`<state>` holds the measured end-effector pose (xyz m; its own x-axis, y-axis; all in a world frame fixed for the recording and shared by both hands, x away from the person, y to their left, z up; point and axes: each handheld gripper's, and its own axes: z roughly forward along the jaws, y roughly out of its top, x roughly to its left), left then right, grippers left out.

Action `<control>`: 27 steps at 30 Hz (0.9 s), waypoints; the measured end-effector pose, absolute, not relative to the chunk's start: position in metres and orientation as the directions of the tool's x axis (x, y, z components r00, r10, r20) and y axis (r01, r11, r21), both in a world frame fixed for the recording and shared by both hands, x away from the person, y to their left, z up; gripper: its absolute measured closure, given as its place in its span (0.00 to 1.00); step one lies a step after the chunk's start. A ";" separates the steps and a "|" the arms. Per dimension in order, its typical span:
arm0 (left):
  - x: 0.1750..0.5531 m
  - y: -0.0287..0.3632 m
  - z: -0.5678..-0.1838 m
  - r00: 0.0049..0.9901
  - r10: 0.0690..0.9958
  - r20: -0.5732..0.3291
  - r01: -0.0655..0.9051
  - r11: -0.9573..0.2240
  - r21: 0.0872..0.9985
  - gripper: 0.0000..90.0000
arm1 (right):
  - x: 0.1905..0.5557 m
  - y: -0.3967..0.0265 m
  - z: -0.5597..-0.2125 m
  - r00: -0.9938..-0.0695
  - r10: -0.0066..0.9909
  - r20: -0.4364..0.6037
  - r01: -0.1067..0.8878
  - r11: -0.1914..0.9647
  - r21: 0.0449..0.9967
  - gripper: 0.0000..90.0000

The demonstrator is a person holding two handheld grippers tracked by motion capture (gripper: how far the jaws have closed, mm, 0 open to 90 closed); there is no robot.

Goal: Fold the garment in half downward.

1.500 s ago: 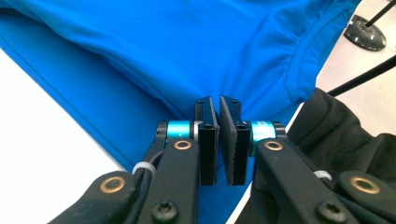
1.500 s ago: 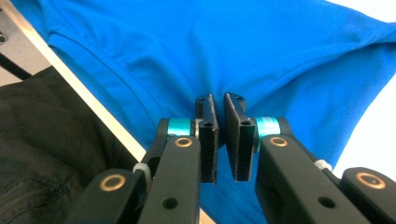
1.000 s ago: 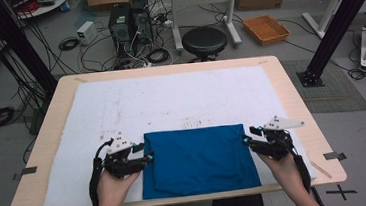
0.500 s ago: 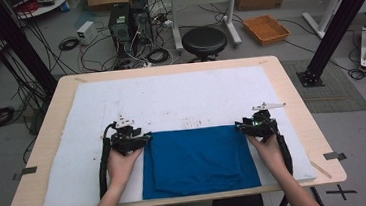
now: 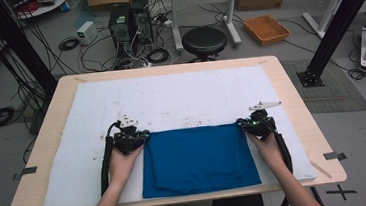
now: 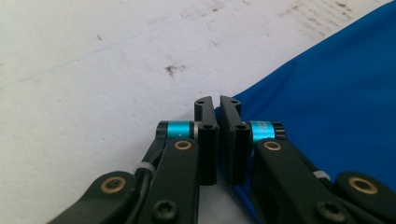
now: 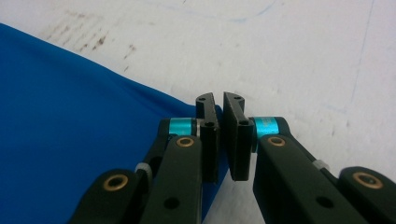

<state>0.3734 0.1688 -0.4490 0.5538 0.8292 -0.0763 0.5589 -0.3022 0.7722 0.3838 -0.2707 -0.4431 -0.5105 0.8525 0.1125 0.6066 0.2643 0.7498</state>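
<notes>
A folded blue cloth [image 5: 199, 159] lies on the white mat [image 5: 170, 96] against the near edge of the tabletop [image 5: 289, 81]. The left gripper [image 5: 141, 134] and right gripper [image 5: 242, 124] have just been closing and now pinch its two far corners, jaws nearly together with blue fabric between them; how many layers each caught is hard to judge. To fold cleanly, I'd lift both corners evenly, keep the far edge taut, and move the hands together.
</notes>
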 end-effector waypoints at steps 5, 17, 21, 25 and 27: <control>0.388 0.167 -0.448 0.542 0.838 -0.063 0.545 -0.294 0.785 0.95 | 0.399 -0.270 -0.439 -0.514 0.851 0.108 0.596 0.265 0.758 0.95; 0.401 0.165 -0.446 0.522 0.852 -0.034 0.537 -0.297 0.789 0.94 | 0.414 -0.269 -0.438 -0.535 0.842 0.070 0.561 0.292 0.775 0.95; 0.397 0.167 -0.438 0.512 0.858 -0.046 0.537 -0.277 0.797 0.77 | 0.409 -0.269 -0.431 -0.533 0.844 0.059 0.540 0.286 0.792 0.80; 0.383 0.172 -0.422 0.503 0.864 0.012 0.474 -0.287 0.832 0.56 | 0.397 -0.273 -0.419 -0.543 0.836 0.072 0.506 0.258 0.823 0.66; 0.372 0.177 -0.415 0.516 0.857 0.009 0.439 -0.273 0.856 0.52 | 0.390 -0.275 -0.414 -0.547 0.834 0.077 0.495 0.247 0.833 0.59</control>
